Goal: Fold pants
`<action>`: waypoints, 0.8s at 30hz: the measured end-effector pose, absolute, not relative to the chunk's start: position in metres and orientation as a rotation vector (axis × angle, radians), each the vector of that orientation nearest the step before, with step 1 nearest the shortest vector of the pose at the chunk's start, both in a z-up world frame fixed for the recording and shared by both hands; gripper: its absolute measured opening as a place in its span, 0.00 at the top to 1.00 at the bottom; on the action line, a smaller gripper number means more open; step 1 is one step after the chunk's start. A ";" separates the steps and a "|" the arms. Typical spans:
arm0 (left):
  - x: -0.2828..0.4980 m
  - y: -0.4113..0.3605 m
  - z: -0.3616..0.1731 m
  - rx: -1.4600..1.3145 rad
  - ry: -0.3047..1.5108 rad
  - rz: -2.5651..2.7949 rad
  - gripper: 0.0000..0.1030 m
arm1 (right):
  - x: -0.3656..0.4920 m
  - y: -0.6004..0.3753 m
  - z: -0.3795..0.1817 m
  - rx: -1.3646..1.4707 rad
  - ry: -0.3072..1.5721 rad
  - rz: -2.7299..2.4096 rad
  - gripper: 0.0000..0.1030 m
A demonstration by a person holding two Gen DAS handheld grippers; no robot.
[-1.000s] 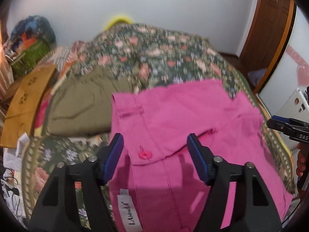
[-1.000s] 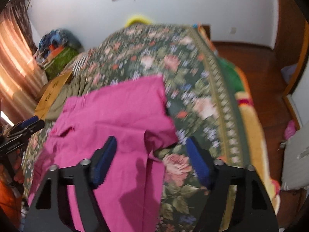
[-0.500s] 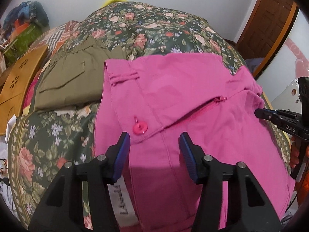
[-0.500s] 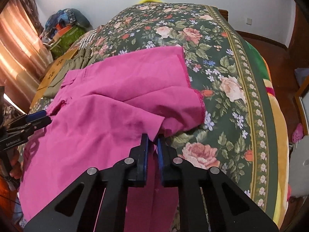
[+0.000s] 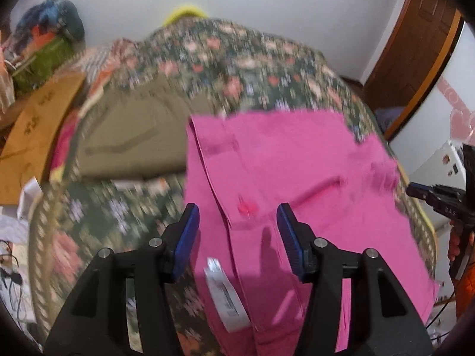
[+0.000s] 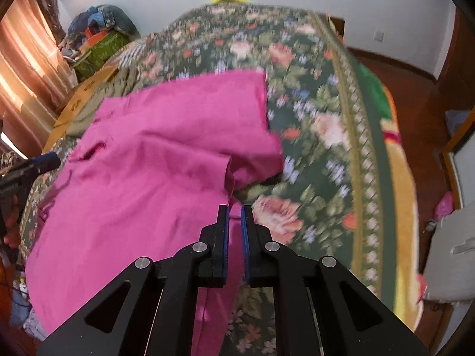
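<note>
Two tools in my views: my left tool gapes wide above the pink pants near their button, gripping nothing. My right tool pinches a pant-leg edge between nearly closed pads. The pants, soft creased cloth, lie on the floral bedspread beside folded olive pants.

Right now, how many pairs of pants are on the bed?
2. The pink pants lie spread at the near edge of the bed, under both grippers. The olive pants lie folded beside them, toward the bed's left side. More may be hidden in the far clutter.
</note>
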State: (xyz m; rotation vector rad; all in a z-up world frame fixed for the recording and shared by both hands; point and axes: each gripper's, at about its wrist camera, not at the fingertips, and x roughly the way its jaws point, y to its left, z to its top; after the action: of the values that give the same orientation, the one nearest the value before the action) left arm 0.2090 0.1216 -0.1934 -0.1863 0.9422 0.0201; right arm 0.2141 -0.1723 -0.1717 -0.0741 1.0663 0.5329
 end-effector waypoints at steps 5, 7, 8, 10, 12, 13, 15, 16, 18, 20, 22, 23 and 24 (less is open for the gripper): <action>0.245 0.142 -0.183 -0.164 0.890 0.074 0.47 | 0.236 -0.174 -0.143 -0.050 0.956 0.498 0.64; 0.259 0.149 -0.186 -0.177 0.889 0.074 0.47 | 0.249 -0.170 -0.138 -0.051 0.928 0.495 0.55; 0.267 0.152 -0.188 -0.177 0.890 0.075 0.47 | 0.255 -0.168 -0.136 -0.059 0.919 0.494 0.51; 0.283 0.156 -0.196 -0.158 0.899 0.095 0.47 | 0.270 -0.165 -0.134 -0.072 0.896 0.493 0.40; 0.301 0.162 -0.207 -0.154 0.924 0.105 0.47 | 0.286 -0.160 -0.135 -0.088 0.883 0.488 0.40; 0.308 0.165 -0.213 -0.163 0.938 0.097 0.47 | 0.294 -0.158 -0.137 -0.092 0.889 0.493 0.40; 0.322 0.171 -0.226 -0.198 0.970 0.075 0.48 | 0.314 -0.152 -0.145 -0.089 0.909 0.502 0.40; 0.328 0.173 -0.232 -0.218 0.983 0.063 0.49 | 0.322 -0.150 -0.149 -0.086 0.919 0.505 0.40; 0.339 0.178 -0.244 -0.259 1.013 0.039 0.62 | 0.343 -0.143 -0.163 -0.083 0.953 0.506 0.40; 0.346 0.182 -0.253 -0.295 1.041 0.016 0.71 | 0.355 -0.139 -0.175 -0.077 0.983 0.514 0.40; 0.351 0.184 -0.261 -0.317 1.058 0.003 0.77 | 0.373 -0.133 -0.190 -0.061 1.028 0.528 0.40; 0.353 0.184 -0.264 -0.317 1.060 0.001 0.79 | 0.380 -0.131 -0.196 -0.053 1.050 0.535 0.41; 0.355 0.184 -0.266 -0.318 1.062 -0.003 0.83 | 0.386 -0.129 -0.202 -0.040 1.067 0.544 0.45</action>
State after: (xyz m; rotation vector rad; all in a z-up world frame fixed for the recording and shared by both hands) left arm 0.3550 0.1838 -0.2663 -0.3175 1.0625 -0.0033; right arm 0.3859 -0.1292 -0.2016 -0.0403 1.0666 0.5436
